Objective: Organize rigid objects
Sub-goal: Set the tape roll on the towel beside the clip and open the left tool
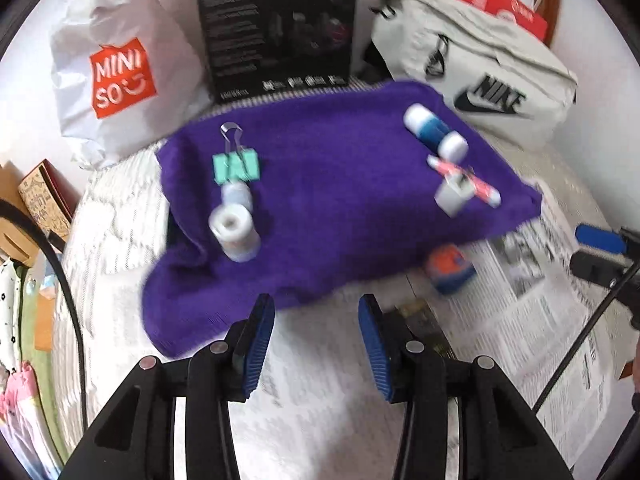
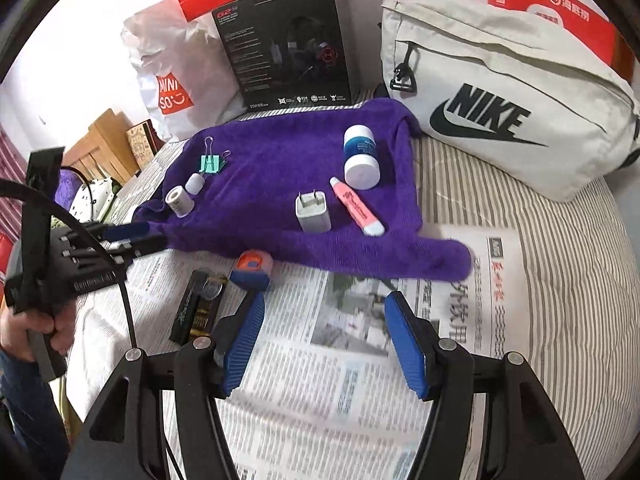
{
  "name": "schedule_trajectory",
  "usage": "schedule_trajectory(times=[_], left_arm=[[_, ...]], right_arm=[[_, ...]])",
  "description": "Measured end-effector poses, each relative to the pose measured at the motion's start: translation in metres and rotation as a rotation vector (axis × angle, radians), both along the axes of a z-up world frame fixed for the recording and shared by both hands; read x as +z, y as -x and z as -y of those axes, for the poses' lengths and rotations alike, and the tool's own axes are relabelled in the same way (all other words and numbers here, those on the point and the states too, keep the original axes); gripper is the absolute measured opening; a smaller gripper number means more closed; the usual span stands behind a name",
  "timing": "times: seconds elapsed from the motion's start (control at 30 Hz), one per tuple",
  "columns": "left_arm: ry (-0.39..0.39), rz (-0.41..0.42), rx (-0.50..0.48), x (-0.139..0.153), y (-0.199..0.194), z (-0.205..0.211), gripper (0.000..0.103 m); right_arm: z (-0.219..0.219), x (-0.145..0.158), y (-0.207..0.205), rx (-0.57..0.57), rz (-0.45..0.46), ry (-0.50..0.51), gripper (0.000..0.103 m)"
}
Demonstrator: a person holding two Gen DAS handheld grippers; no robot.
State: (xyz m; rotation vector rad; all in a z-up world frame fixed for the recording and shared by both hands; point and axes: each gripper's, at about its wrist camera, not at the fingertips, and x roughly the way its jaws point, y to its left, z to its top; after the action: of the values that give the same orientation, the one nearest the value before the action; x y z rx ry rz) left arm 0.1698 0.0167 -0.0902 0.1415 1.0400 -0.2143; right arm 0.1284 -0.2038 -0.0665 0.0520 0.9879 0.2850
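Six small things are seen already laid on the purple towel (image 2: pixel 280 200) on the bed: a green clip (image 2: pixel 213 163), a small cap (image 2: pixel 195 183) and a white roll (image 2: pixel 179 201) at its left part, and a bottle (image 2: pixel 361 156), a pink tube (image 2: pixel 357 211) and a charger (image 2: pixel 313 213) at its right part. Two things are still left on the newspaper (image 2: pixel 340 360) just beside the towel edge: an orange-blue box (image 2: pixel 252 270) and a black packet (image 2: pixel 198 312). So the task is judged to be mostly done, with these two still to be placed. The left gripper (image 1: pixel 316 344) is spread, with nothing between its fingers, and it is held over the near edge of the towel. The right gripper (image 2: pixel 324 344) is also spread and empty, above the newspaper. The right view is sharp, so the prongs of the charger and the hand (image 2: pixel 36 332) holding the left gripper are shown; in the blurred left view the packet is almost hidden behind a finger.
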Motion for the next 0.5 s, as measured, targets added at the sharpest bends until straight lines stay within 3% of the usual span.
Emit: schedule_trajectory(times=[0.23, 0.5], left_arm=[[0.018, -0.058, -0.018, -0.021, 0.020, 0.012, 0.042], [0.020, -0.074, -0.037, -0.025, 0.021, 0.028, 0.043]], right_arm=[[0.015, -0.002, 0.019, -0.023, -0.017, -0.006, 0.062], [0.024, -0.003, 0.023, -0.040, -0.021, -0.029, 0.062]])
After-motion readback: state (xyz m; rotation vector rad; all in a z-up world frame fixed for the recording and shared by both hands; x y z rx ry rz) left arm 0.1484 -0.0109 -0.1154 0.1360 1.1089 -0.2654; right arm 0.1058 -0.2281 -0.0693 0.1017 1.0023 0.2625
